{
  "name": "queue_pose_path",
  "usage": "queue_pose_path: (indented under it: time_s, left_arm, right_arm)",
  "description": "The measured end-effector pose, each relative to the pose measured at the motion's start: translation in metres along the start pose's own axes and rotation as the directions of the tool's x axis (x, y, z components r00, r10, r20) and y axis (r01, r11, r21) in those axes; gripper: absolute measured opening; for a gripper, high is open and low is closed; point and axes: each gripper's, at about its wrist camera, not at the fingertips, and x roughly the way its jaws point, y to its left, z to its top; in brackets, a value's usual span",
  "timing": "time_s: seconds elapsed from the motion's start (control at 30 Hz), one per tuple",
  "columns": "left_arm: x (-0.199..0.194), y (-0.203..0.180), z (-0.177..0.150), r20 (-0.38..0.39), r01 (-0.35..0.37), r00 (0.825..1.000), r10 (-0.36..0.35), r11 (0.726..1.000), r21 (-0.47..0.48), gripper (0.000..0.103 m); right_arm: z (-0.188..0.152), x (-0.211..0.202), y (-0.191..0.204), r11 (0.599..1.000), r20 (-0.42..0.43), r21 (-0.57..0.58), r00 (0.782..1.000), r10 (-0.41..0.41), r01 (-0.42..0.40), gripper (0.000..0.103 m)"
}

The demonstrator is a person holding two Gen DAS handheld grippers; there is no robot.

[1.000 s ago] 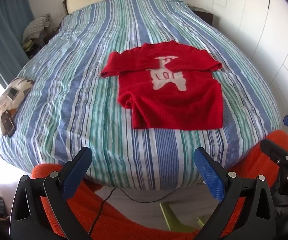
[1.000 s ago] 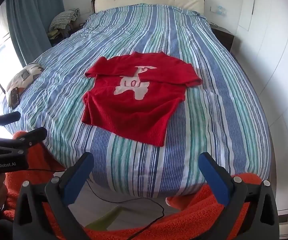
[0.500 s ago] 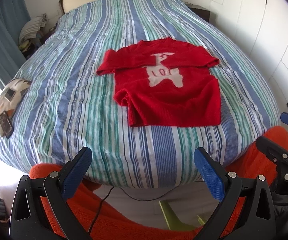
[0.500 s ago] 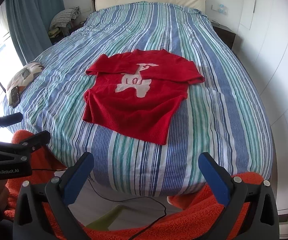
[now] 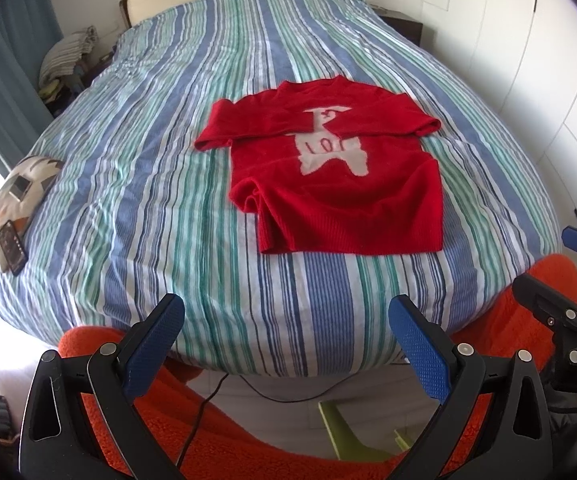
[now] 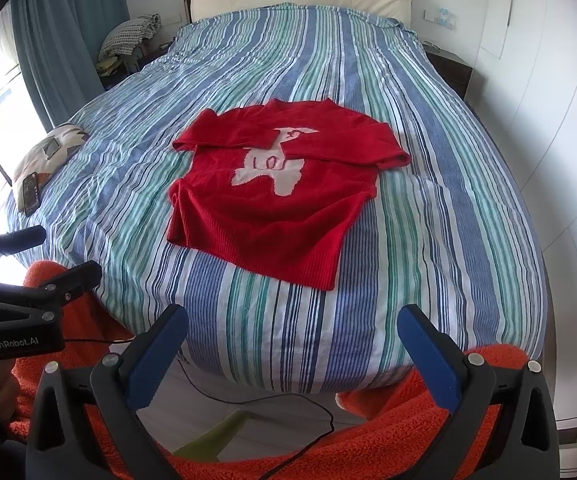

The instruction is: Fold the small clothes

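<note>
A small red sweater (image 5: 340,176) (image 6: 280,192) with a white llama on its front lies on the striped bed, both sleeves folded across its chest and its lower left hem bunched. My left gripper (image 5: 286,340) hangs open off the foot of the bed, well short of the sweater, nothing between its blue pads. My right gripper (image 6: 292,344) is open too, likewise below the bed's near edge and empty. Each gripper shows at the edge of the other's view, the right one (image 5: 568,280) and the left one (image 6: 36,264).
The blue, green and white striped bedspread (image 5: 148,152) covers the bed. A patterned cushion (image 5: 16,196) with a phone (image 5: 10,246) on it lies at the left edge. White wardrobe doors (image 6: 560,100) line the right side. An orange fleecy cloth (image 6: 388,440) and a black cable (image 6: 268,400) lie below.
Both grippers have edged forward toward the bed, so the sweater sits a little closer and lower in view. Both stay open and the sweater lies unchanged.
</note>
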Motion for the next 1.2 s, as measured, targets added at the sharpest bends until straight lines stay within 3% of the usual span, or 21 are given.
queue_pose_path:
  time_s: [1.2]
  left_arm:
    - [0.0025,-0.0038,-0.006,-0.011,0.001,1.0,-0.001,1.0,0.015,0.102]
  right_arm:
    - [-0.0066,0.0084,0.0041,1.0,-0.031,0.006,0.999,0.008,-0.008,0.103]
